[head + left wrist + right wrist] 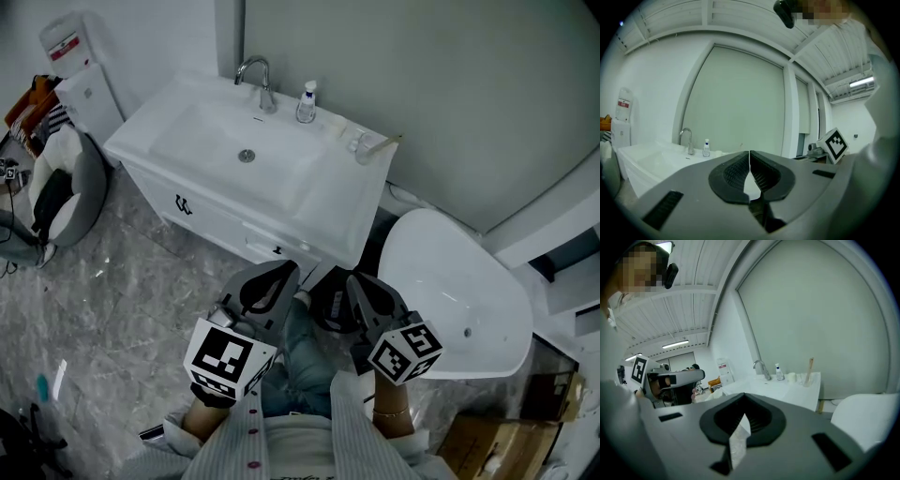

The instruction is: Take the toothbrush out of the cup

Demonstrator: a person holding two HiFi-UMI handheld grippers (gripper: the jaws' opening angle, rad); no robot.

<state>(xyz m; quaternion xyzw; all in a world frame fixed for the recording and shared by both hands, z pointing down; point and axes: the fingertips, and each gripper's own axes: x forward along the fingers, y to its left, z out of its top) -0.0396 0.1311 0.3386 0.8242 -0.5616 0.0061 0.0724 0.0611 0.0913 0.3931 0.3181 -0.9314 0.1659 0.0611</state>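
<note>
Left gripper (279,272) and right gripper (364,281) side by side, both sets of jaws closed on nothing, short of the white sink (211,131) — toothbrush (382,143) leaning in a clear cup (363,150) at the counter's far right corner, well apart from both

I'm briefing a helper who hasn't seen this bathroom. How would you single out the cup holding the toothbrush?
Find the white sink counter. Past the faucet and the blue-capped bottle, at the counter's right back corner, stands the clear cup. It alone has a pale toothbrush leaning out.
</note>
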